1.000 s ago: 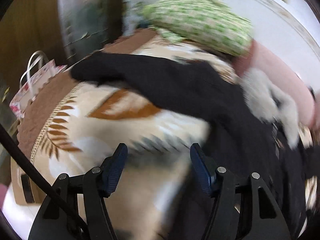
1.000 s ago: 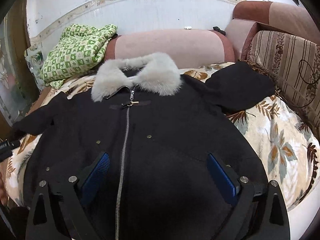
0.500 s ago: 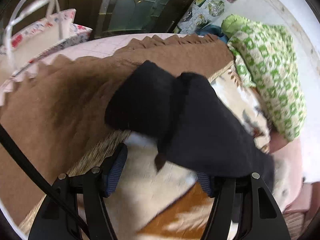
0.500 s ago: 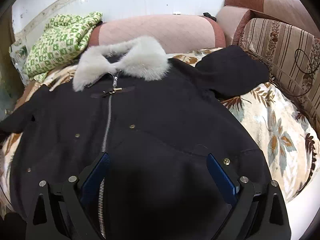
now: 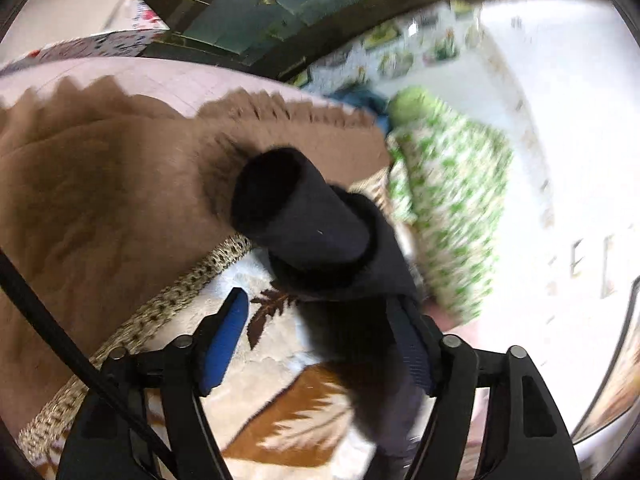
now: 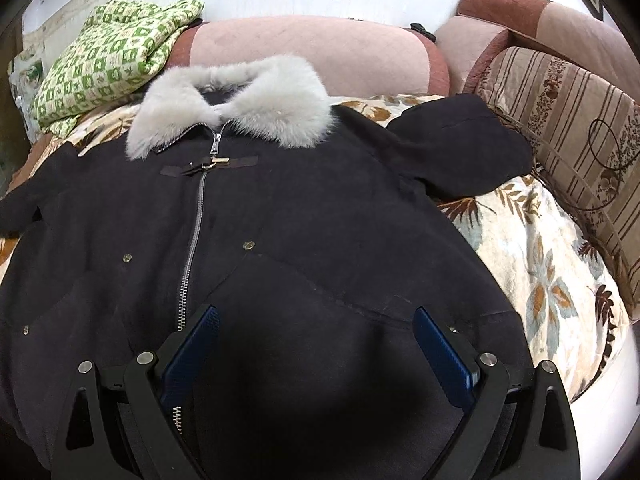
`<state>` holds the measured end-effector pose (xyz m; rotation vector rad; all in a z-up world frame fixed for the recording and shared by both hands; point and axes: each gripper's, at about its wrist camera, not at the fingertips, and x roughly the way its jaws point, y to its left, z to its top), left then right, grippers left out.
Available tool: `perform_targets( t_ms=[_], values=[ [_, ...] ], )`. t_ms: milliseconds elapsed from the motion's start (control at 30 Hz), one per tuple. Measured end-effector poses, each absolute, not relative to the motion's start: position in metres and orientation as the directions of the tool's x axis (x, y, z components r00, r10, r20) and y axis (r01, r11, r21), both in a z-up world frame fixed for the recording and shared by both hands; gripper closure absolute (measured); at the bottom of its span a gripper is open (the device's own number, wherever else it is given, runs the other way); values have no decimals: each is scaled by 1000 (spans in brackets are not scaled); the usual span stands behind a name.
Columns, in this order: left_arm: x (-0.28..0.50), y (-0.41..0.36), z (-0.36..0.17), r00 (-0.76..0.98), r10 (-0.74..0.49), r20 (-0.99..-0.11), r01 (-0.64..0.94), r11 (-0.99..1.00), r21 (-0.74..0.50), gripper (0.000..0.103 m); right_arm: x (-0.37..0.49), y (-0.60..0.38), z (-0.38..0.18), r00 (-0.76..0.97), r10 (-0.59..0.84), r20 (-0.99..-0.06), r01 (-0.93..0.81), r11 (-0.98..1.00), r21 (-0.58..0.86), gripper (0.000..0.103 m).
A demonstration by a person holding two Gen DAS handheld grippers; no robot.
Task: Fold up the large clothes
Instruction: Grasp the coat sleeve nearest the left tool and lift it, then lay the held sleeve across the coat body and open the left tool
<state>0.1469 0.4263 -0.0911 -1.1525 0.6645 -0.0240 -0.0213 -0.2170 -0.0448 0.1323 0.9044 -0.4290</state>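
A black coat (image 6: 320,240) lies zipped and spread on a leaf-print bed cover (image 6: 540,264). The left tool (image 5: 320,352) stands apart around its raised sleeve (image 5: 308,220); the right tool (image 6: 316,356) hovers apart above the hem. An unclamped sleeve could slip free.

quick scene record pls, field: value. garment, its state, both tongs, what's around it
garment: black coat with grey fur collar
state: spread flat, front up, zipped, unfolded
surface: leaf-print blanket
left tongs: open, at the coat's left sleeve cuff, fabric lying against one finger, not gripped
right tongs: open, over the lower front
nearby: green patterned quilt, pink bolster, striped cushion
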Motion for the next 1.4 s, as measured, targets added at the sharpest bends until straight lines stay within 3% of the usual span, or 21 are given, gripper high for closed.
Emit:
perform_targets(
  t_ms=[267, 333, 400, 433, 467, 567, 667, 800, 1067, 1333, 1400],
  values=[
    [167, 413, -85, 798, -391, -459, -284, 429, -858, 20, -19, -209, -50, 531, -303, -791, 401, 912, -80, 4],
    [180, 406, -85, 776, -363, -515, -325, 470, -821, 19, -19, -209, -50, 530, -303, -792, 402, 912, -80, 4],
    [198, 399, -91, 720, -301, -626, -408, 545, -732, 20, -20, -209, -49, 530, -304, -791, 403, 912, -80, 4],
    [204, 397, -94, 691, -281, -666, -443, 564, -697, 30, -21, -209, -49, 531, -305, -791, 404, 911, -81, 4],
    [209, 394, -97, 666, -270, -695, -466, 576, -671, 50, -22, -210, -48, 532, -305, -790, 402, 912, -81, 4],
    [212, 379, -82, 627, -232, -743, -483, 633, -605, 75, -27, -211, -48, 538, -304, -787, 399, 913, -80, 4],
    [205, 352, -43, 638, -173, -751, -447, 711, -544, 81, -31, -213, -47, 548, -302, -780, 397, 915, -75, 4],
    [196, 296, 14, 689, -196, -698, -310, 791, -528, 81, -36, -212, -45, 572, -278, -772, 384, 922, -47, 4],
    [198, 94, 91, 666, -412, -622, 97, 875, -475, 81, -50, -221, -41, 624, -228, -748, 383, 923, 38, 4],
    [185, -111, 36, 399, -601, -693, 350, 798, -490, 81, -70, -259, -38, 646, -212, -733, 455, 878, 148, 4],
    [181, -151, 9, 344, -594, -728, 380, 796, -470, 72, -74, -270, -40, 646, -211, -734, 475, 864, 169, 4]
  ],
)
